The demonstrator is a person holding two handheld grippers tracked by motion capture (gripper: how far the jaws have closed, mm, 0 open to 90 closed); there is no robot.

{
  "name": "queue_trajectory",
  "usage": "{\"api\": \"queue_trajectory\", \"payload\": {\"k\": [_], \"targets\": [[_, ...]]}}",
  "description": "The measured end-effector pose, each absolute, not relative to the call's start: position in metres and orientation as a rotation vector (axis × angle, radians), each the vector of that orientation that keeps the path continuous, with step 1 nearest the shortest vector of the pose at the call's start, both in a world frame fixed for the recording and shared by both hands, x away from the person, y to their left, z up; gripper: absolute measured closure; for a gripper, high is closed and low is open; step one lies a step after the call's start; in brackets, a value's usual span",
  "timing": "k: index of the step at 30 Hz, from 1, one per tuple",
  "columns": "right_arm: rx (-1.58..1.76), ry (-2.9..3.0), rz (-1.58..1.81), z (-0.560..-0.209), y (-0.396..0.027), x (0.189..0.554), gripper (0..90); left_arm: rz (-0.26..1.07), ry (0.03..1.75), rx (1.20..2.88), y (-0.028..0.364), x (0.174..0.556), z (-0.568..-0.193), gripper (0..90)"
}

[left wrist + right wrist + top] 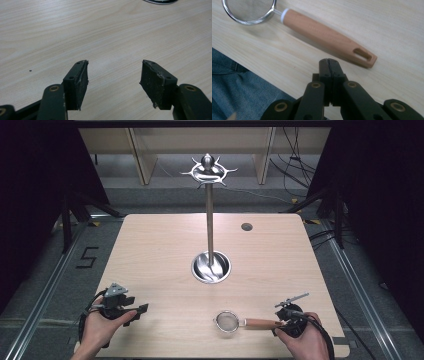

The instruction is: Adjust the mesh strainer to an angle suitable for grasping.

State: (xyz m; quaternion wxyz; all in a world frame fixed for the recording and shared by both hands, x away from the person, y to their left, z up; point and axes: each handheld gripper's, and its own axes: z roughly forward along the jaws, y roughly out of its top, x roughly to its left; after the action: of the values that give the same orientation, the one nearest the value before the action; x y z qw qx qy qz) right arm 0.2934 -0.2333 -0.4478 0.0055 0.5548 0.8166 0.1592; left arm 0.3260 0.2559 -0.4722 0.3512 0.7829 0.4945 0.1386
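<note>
Near the table's front edge, on the person's side of the tall rack, lies a small mesh strainer point(227, 321) with a wooden handle point(327, 36). Its wire bowl points toward the left gripper and the handle's slotted end toward the right one. It looks light and stiff. The fine mesh would probably dent if pinched, and the thin rim is likely slippery, so the flat-sided wooden handle seems the better place to grip, around its middle.

The right gripper point(329, 61) sits just short of the handle's slotted end with its jaws pressed together on nothing, apart from the wood. The left gripper point(113, 75) rests farther from the strainer, over bare table point(165, 245), jaws spread wide and empty.

Beyond the strainer, at the table's centre, stands the metal rack point(209, 210): a round dished base, an upright pole and hooks at the top. The handle's slot looks suited to one of them.
</note>
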Motion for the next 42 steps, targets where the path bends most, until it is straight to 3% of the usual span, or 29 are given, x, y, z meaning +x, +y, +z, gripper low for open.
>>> {"api": "queue_trajectory", "payload": {"k": [8, 28, 34, 42], "targets": [[1.918, 2.606, 0.390, -0.452, -0.229, 0.299, 90.0, 0.357, 1.235, 2.082, 0.258, 0.325, -0.471, 38.2], [1.959, 2.558, 0.272, -0.471, -0.229, 0.340, 90.0, 0.364, 1.205, 2.116, 0.255, 0.325, -0.471, 38.9], [2.072, 2.479, 0.279, -0.472, -0.225, 0.362, 90.0, 0.348, 1.203, 2.108, 0.254, 0.325, -0.472, 39.1], [1.956, 2.494, 0.269, -0.470, -0.224, 0.394, 90.0, 0.341, 1.196, 2.115, 0.254, 0.325, -0.472, 39.3]]}}
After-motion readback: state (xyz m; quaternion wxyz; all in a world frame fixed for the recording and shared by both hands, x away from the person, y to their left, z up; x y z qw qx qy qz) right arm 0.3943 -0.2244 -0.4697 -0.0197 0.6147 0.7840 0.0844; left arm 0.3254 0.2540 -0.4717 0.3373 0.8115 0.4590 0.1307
